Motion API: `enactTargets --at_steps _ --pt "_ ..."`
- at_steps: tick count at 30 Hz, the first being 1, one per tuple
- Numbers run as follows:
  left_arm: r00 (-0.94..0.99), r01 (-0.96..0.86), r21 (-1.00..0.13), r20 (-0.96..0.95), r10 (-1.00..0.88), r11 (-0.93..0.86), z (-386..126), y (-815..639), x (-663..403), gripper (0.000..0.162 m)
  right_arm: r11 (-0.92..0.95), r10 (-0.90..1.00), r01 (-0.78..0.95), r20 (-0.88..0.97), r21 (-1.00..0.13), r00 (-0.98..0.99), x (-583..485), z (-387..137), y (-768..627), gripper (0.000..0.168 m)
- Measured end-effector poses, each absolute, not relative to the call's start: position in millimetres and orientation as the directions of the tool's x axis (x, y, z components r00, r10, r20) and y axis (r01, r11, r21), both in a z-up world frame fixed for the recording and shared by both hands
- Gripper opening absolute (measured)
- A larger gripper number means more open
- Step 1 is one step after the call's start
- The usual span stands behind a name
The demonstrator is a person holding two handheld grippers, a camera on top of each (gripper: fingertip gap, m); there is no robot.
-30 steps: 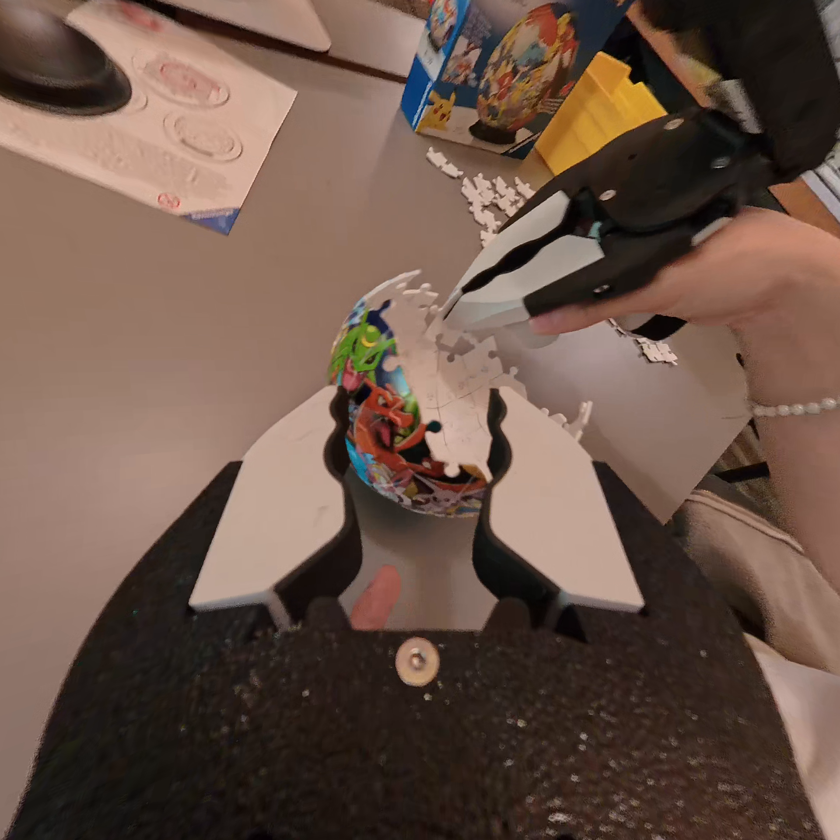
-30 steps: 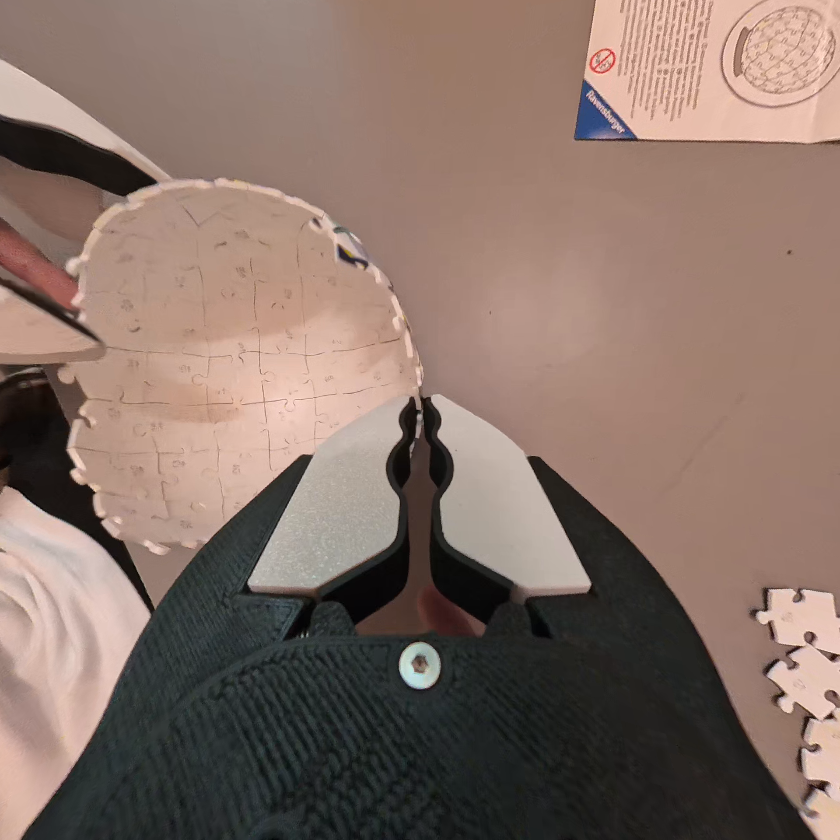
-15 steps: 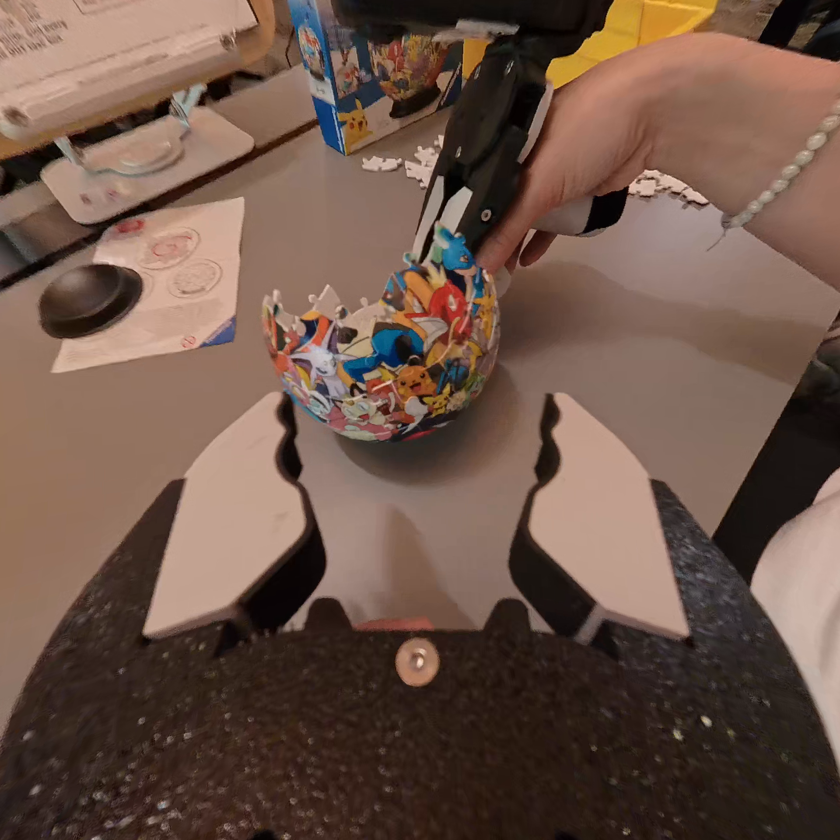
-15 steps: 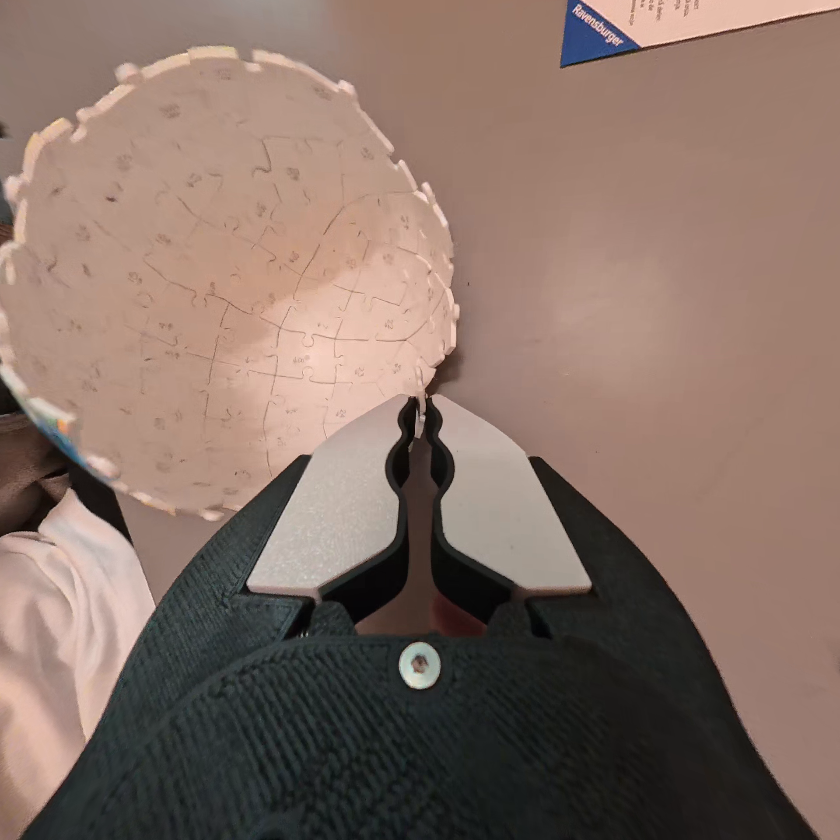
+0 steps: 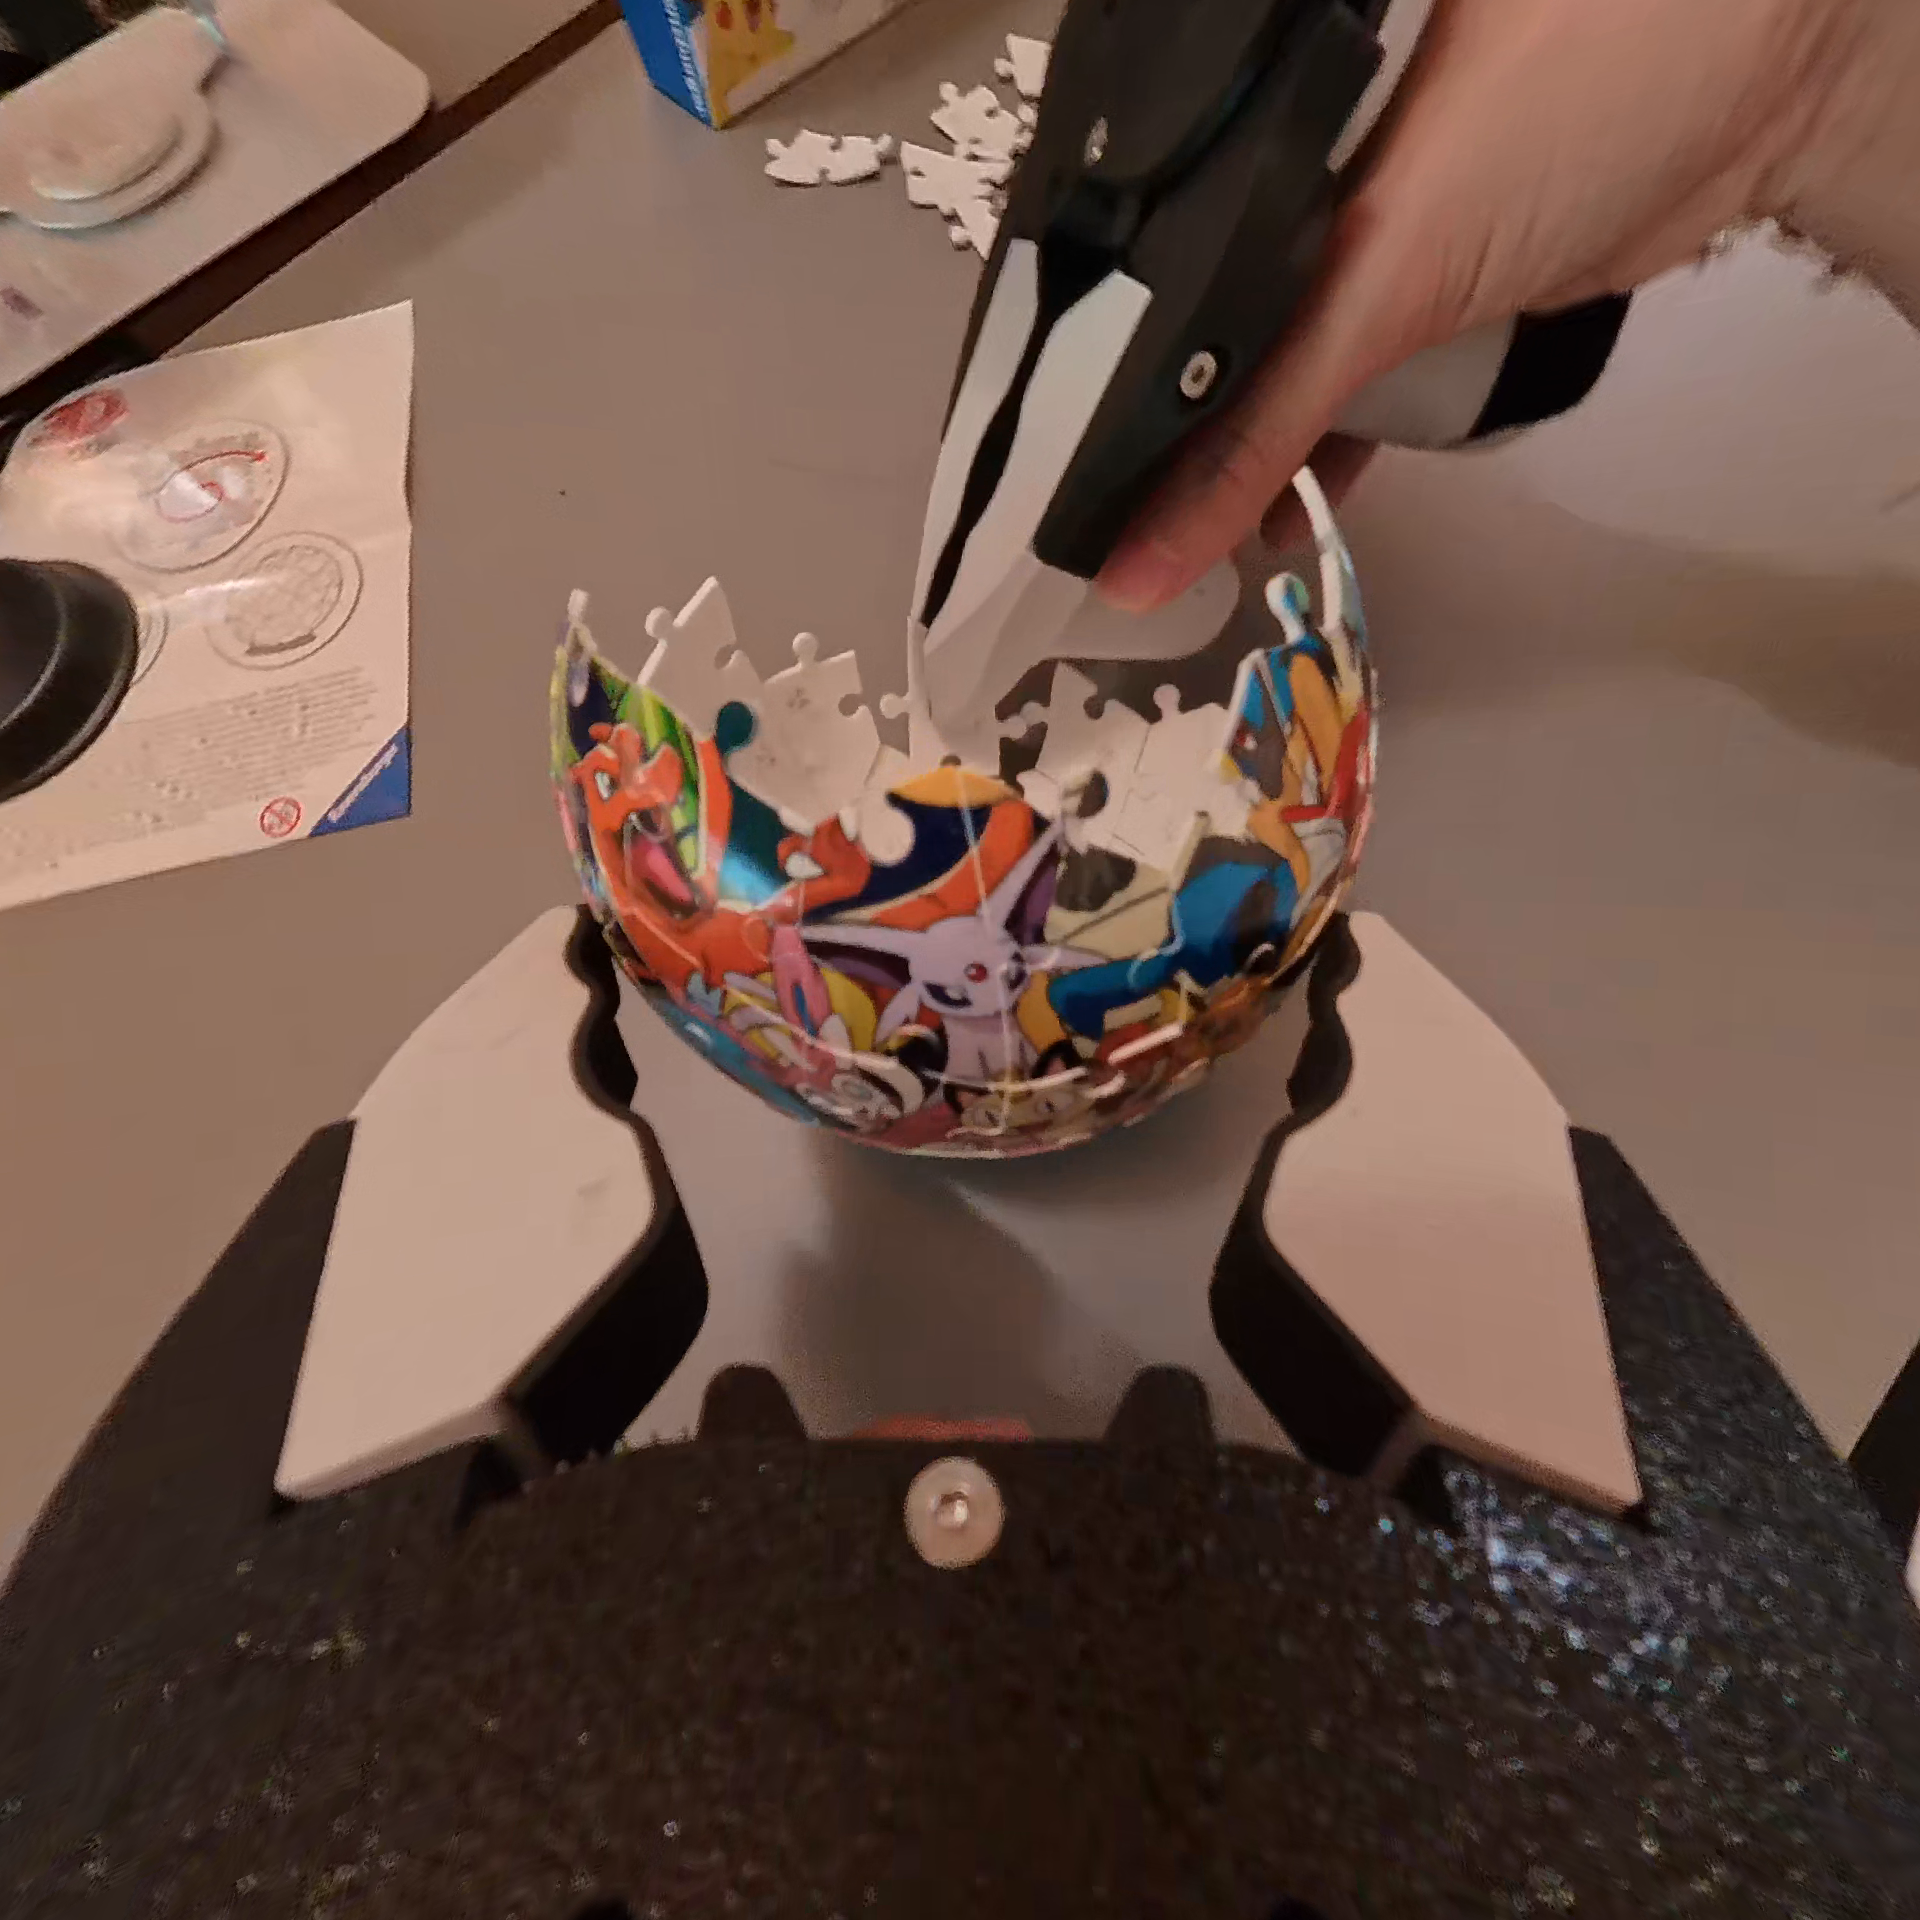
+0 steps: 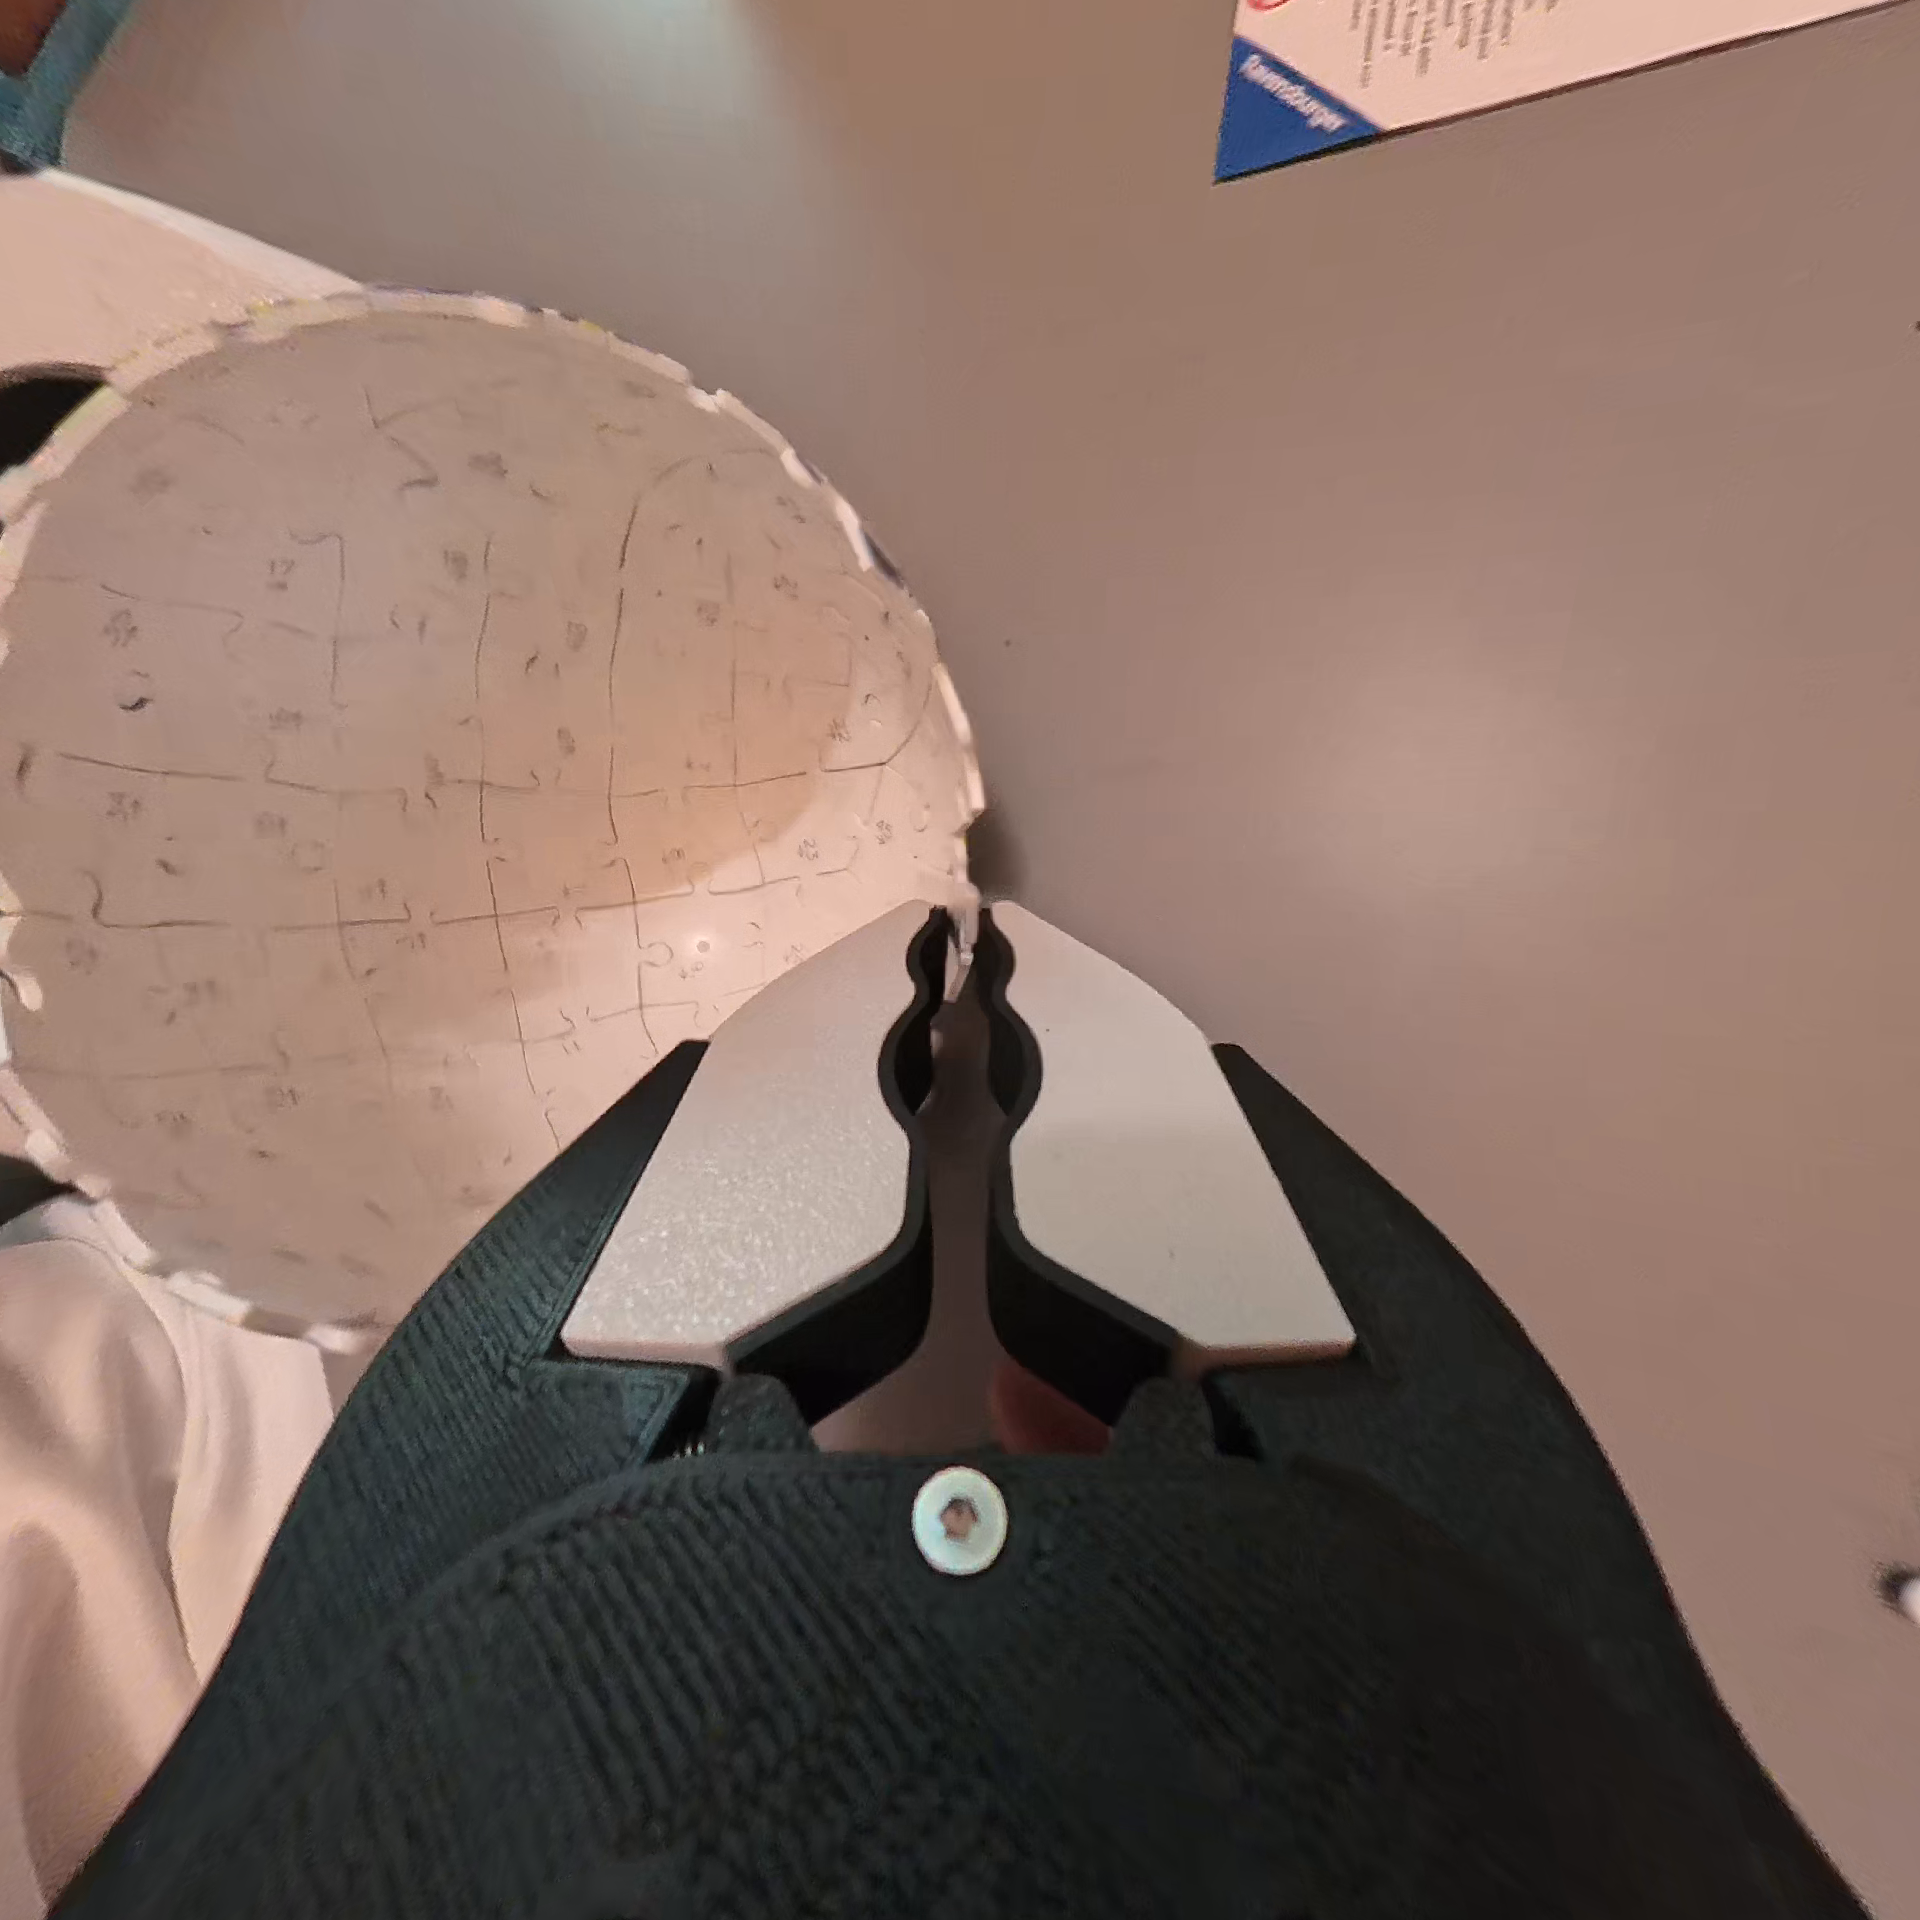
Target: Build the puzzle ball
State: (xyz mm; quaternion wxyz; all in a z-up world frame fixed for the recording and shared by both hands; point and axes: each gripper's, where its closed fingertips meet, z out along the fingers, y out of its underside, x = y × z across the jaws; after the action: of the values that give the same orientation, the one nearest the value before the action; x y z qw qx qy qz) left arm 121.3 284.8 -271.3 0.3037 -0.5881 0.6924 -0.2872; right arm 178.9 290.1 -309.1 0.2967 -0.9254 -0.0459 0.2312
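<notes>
Two views split the half-built puzzle ball [image 5: 966,935] between them: the left wrist view showed its glossy, cartoon-printed outer shell resting bowl-like on the grey table [image 5: 675,416], while the right wrist view showed only the matte white inside [image 6: 436,790], seamed with interlocking joints. Only the left view held the loose white pieces [image 5: 935,156], the blue box [image 5: 748,52], the instruction sheet [image 5: 208,623] and a black dish [image 5: 52,675]. The right gripper [image 5: 930,665], held in a hand [image 5: 1507,208], angled steeply down from above, its pale fingers pinched on the ball's jagged rim [image 6: 961,940]. The left gripper [image 5: 961,997] stood spread wide, its fingertips flanking the shell's lower sides; contact could not be told.
</notes>
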Motion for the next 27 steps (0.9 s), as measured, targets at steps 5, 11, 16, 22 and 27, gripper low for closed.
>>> enactTargets --at_steps 5,11,16,22,27 --pt "-0.201 -0.719 -0.668 -0.068 -0.977 0.194 -272.6 293.3 126.9 0.122 -0.796 0.192 -0.136 -0.459 -0.590 0.868 195.8 -306.3 292.0 0.005" --pt "-0.168 -0.793 -0.600 0.056 -0.984 0.102 -269.8 297.3 138.4 0.122 -0.740 0.140 -0.297 -0.570 -0.604 0.810 206.0 -307.3 296.8 0.004" --pt "-0.176 -0.851 -0.521 0.154 -0.972 0.072 -268.1 302.3 146.1 0.122 -0.736 0.112 -0.369 -0.639 -0.568 0.761 211.9 -311.1 292.0 0.018" --pt "-0.264 -0.898 -0.402 0.162 -0.951 0.180 -268.2 306.3 153.7 0.122 -0.717 0.126 -0.255 -0.481 -0.648 0.868 242.2 -306.8 286.9 0.031" --pt "-0.327 -0.901 -0.350 0.159 -0.932 0.257 -268.5 309.0 157.3 0.121 -0.678 0.327 0.003 -0.297 -0.735 0.897 237.8 -300.6 290.5 0.031"
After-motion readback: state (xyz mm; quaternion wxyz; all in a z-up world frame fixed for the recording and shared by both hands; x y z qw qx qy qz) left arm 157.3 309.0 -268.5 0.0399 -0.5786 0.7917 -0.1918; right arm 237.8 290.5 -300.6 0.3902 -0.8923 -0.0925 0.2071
